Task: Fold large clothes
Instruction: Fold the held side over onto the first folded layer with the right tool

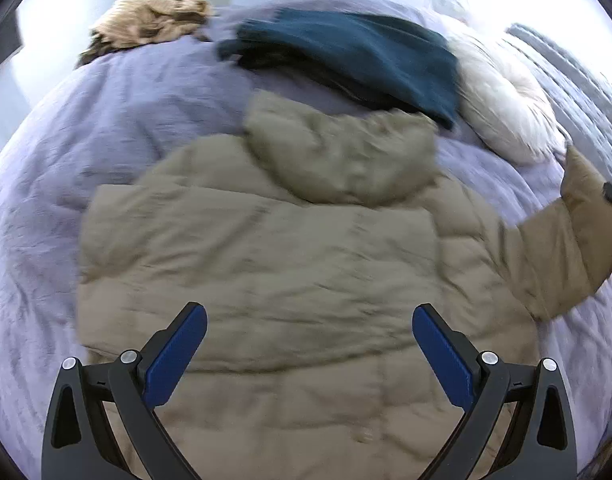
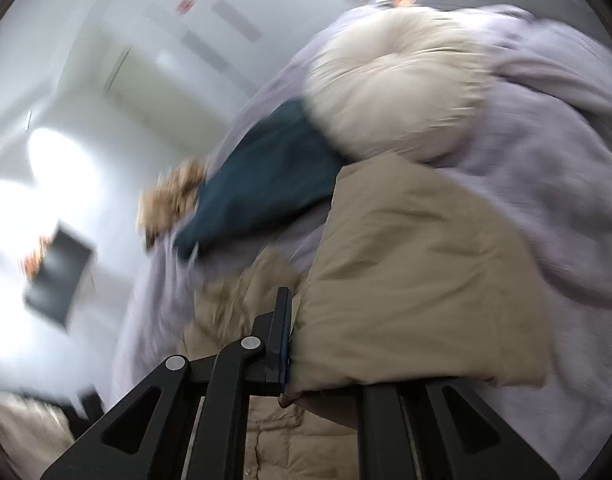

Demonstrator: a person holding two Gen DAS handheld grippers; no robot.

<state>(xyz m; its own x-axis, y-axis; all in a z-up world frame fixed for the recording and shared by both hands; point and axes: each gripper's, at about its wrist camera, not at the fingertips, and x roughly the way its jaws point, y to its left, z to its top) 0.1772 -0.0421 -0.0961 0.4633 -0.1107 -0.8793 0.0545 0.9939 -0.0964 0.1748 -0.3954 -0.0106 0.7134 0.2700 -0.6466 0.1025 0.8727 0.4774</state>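
Jaws clamp sleeve [image 2: 422, 280]; left gripper [image 1: 310, 344] agape.

Beige hooded puffer jacket [image 1: 266, 248] spread flat, 1 sleeve [image 2: 418, 280] lifted.

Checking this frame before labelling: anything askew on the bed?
Only the beige jacket: its body lies flat, but one sleeve is lifted, clamped in the right gripper. The left gripper hovers open.
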